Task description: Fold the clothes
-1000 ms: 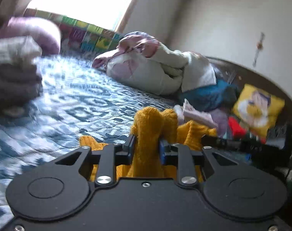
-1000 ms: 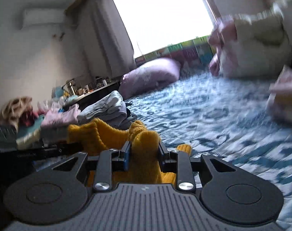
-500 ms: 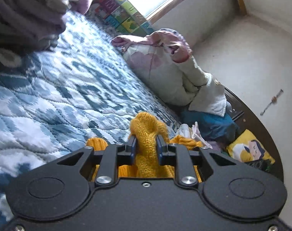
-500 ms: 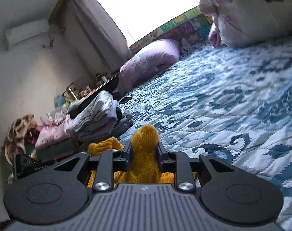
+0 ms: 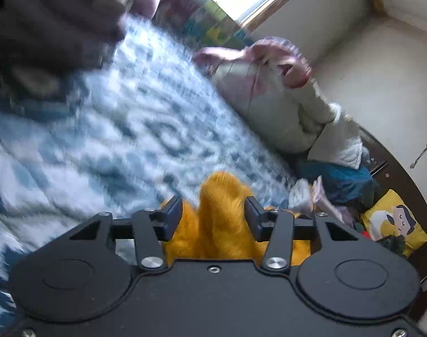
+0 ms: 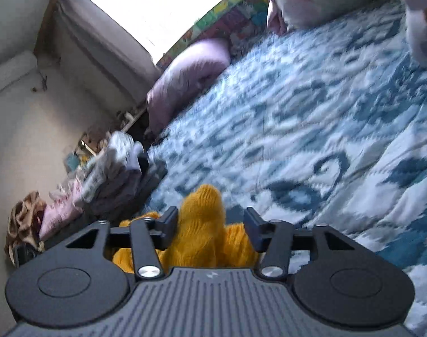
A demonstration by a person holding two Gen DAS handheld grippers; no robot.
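Both grippers have let go: half a second ago each was clamped on a ridge of the yellow knit, and now the left gripper (image 5: pixel 213 210) and the right gripper (image 6: pixel 210 221) stand with their jaws spread wide, the cloth loose in the gap and touching neither pad firmly. That reads as the release at the end of a fold or a lay-down, so the sweater (image 5: pixel 221 219) is probably being left on the bed (image 5: pixel 146 129) near its edge, and the next job would be a fresh grip for another fold. Both views are smeared, which suggests the tools are moving. Only the left view shows the far side of the room: the heap of pale and pink bedding (image 5: pixel 283 104) against the wall, the blue cloth (image 5: pixel 337 179) under it, the small pale clothes (image 5: pixel 311 196) beside the sweater, and the yellow cushion (image 5: pixel 393 221) at the frame's edge. Only the right view shows the window (image 6: pixel 157 2), the lilac pillow (image 6: pixel 191 75), and the stack of folded clothes (image 6: pixel 115 174) at the bed's side, just beyond the sweater (image 6: pixel 202 233); that stack looks like the place where the finished piece would go
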